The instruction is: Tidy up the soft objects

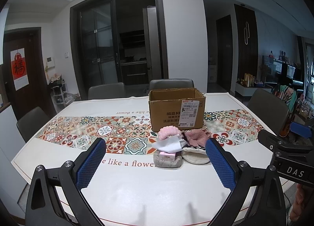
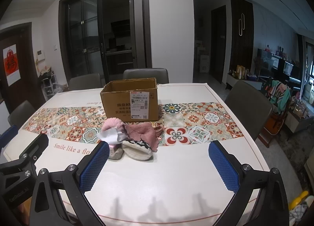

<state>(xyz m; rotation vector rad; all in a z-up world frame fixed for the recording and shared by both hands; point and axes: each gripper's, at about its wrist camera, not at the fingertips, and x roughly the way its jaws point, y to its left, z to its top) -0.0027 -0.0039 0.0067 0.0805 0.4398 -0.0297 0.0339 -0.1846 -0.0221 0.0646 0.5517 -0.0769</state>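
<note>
We hold each hand-held gripper (image 1: 155, 159) (image 2: 159, 157) with jaws apart and empty, judging the light, floppy pink cloth (image 2: 140, 130) just before the cardboard box (image 2: 130, 101) best pinched at a bunched fold.

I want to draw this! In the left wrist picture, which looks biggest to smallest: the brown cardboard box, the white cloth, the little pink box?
1. Brown cardboard box, by far, though it stands farthest back.
2. White zigzag-edged cloth.
3. Small pink box, partly covered by the cloth.

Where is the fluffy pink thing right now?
The fluffy pink thing sits at the back left of the soft pile, just in front of the cardboard box, above the white cloth.
</note>
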